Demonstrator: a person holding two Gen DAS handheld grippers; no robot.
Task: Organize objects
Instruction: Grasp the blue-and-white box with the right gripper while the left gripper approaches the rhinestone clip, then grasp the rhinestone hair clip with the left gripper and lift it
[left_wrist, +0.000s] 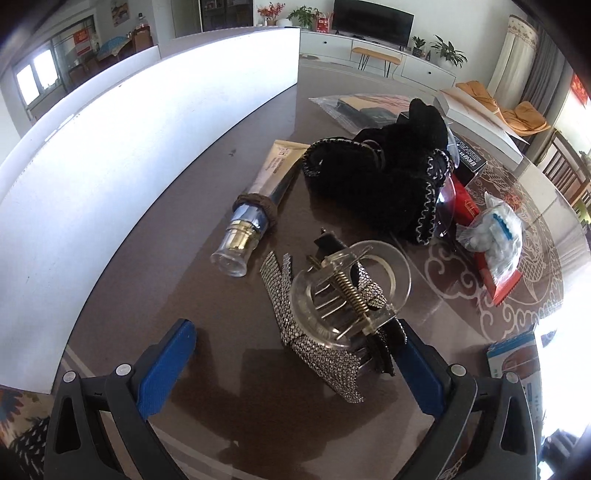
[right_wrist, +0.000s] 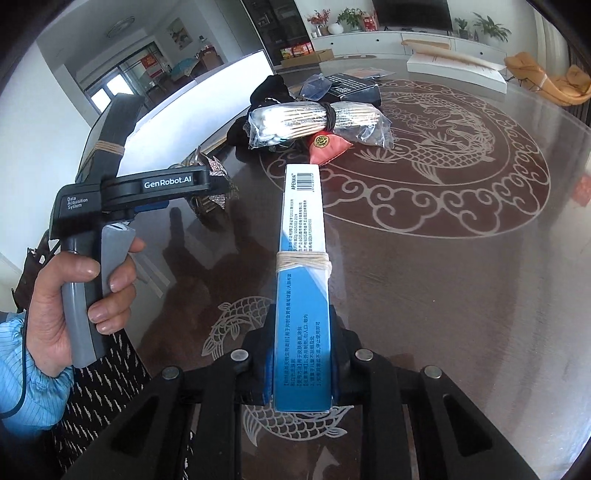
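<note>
My left gripper (left_wrist: 295, 328) is open and points down at the table. Between its blue pads (left_wrist: 166, 365) lies a clear claw hair clip (left_wrist: 347, 291) on top of a rhinestone bow clip (left_wrist: 325, 354). Both sit close to the right pad, and neither pad presses on them. My right gripper (right_wrist: 301, 354) is shut on a long blue and white box (right_wrist: 303, 258) bound with pale string. The box sticks out forward above the table. In the right wrist view a hand (right_wrist: 66, 295) holds the left gripper's handle over the rhinestone clip (right_wrist: 218, 173).
A cosmetic tube (left_wrist: 258, 199), a black fuzzy bag (left_wrist: 384, 173), a red packet (left_wrist: 498, 280) and a bag of cotton balls (left_wrist: 495, 236) lie beyond the clips. A white panel (left_wrist: 147, 129) stands at the left. A bag of cotton swabs (right_wrist: 317, 118) rests on a red pouch (right_wrist: 328, 147).
</note>
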